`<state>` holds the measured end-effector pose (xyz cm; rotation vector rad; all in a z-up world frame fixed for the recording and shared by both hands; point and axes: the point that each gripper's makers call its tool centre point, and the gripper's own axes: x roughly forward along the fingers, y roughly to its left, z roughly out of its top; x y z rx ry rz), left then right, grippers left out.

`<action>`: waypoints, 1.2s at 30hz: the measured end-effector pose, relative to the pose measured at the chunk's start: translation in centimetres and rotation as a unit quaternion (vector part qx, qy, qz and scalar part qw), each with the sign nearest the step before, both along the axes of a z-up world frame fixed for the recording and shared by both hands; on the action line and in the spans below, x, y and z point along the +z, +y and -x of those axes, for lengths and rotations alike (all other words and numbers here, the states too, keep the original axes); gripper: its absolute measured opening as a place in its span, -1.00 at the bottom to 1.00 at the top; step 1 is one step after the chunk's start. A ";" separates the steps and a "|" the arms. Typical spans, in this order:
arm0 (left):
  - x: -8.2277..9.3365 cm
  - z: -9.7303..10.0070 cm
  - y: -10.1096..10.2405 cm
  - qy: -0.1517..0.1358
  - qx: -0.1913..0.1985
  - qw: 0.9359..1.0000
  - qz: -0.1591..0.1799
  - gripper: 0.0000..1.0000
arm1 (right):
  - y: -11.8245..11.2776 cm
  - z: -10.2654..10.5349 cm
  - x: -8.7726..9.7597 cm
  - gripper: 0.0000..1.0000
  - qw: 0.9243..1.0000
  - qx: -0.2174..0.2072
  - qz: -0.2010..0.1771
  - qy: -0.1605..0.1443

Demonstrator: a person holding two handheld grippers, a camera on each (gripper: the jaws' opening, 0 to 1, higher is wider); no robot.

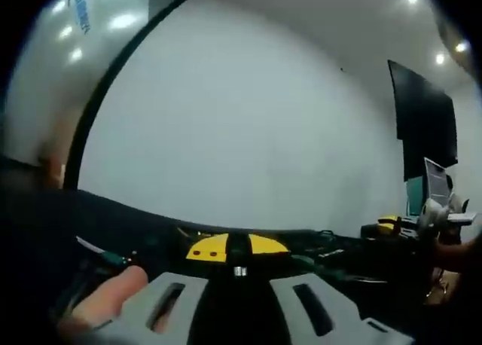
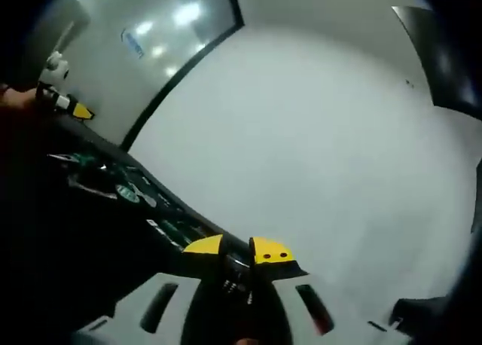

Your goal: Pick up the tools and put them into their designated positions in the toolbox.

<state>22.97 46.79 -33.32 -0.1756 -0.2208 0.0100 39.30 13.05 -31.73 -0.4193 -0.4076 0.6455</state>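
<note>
The open dark toolbox (image 2: 98, 209) runs across the left of the right gripper view, with green-handled tools (image 2: 120, 185) lying in its slots. My right gripper (image 2: 236, 253) points past its edge, yellow tips nearly together on a dark tool with metal parts (image 2: 235, 279). My left gripper (image 1: 236, 248) hovers low over the dark toolbox (image 1: 151, 232), yellow tips drawn together with only a thin dark strip between them. A green-handled tool (image 1: 113, 259) lies just left of it. A fingertip (image 1: 113, 296) rests beside the left jaw. The left gripper (image 2: 66, 102) also appears at far upper left.
A white wall fills the background. A black screen (image 1: 422, 119), a laptop (image 1: 435, 183) and a yellow object (image 1: 388, 224) stand at the right. A glass partition with a black frame (image 2: 151, 51) stands to the left. A hand (image 2: 15, 98) is at the left edge.
</note>
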 end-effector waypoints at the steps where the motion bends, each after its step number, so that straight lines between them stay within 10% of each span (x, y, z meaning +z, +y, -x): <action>1: 0.0 0.0 0.0 0.000 0.000 1.000 0.002 -0.82 | -0.1 0.1 0.0 -0.78 1.000 0.002 -0.004 0.004; 36: -1.4 -0.5 0.7 0.030 0.005 1.000 -0.001 -0.83 | -0.3 -0.1 -0.5 -0.78 1.000 -0.009 0.001 0.014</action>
